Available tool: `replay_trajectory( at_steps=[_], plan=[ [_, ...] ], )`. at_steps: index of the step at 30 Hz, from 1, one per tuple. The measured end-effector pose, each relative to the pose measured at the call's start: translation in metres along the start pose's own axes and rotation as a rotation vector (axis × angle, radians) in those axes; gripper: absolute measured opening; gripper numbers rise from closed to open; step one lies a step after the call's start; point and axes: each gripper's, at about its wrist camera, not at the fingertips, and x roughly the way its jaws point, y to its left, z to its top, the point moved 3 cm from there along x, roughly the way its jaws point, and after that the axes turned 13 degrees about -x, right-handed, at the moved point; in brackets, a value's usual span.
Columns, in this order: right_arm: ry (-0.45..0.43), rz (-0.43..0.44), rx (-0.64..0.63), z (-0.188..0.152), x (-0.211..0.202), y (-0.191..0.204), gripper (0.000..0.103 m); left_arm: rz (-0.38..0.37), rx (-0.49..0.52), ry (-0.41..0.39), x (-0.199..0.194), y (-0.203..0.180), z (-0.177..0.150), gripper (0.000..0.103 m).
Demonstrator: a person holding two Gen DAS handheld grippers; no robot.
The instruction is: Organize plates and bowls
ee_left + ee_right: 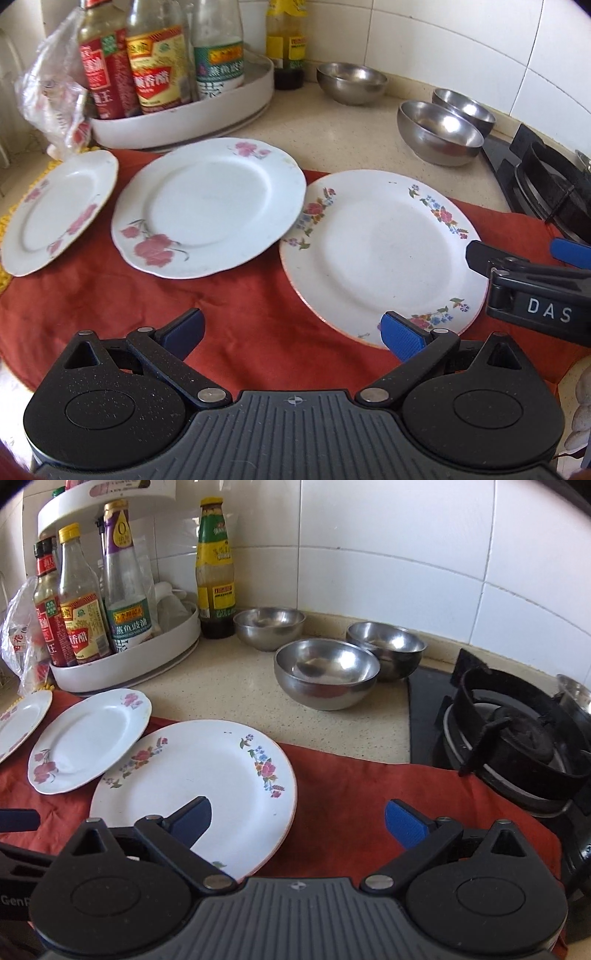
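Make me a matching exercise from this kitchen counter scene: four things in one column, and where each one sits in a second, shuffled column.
Things
1. white plate with multicoloured flower rim
2. nearest round steel bowl
3. red-labelled sauce bottle
4. tall yellow-labelled bottle

Places
A. in the white round rack
B. on the bare speckled counter
C. in the tiled corner, beside the rack
D. on the red cloth

Pairs: 1-D, 2-B, 3-A, 4-C
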Motion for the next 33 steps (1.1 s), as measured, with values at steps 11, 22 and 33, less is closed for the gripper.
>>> replay_trajectory(
  at_steps=[11, 22, 33],
  plan=[
    [0.087, 0.273, 0.028, 0.014, 0.053, -0.017, 0.062, -0.061, -0.010, 0.045, 0.030, -0.011, 0.012, 0.102],
    [0.049, 0.411, -0.029, 0.023, 0.064, -0.016, 0.057, -0.133, 0.054, 0.042, 0.042, -0.032, 0.022, 0.103],
    [0.078, 0.364, 0.025, 0.012, 0.049, -0.058, 0.056, -0.224, 0.105, 0.035, 0.032, -0.062, 0.021, 0.097]
  ],
)
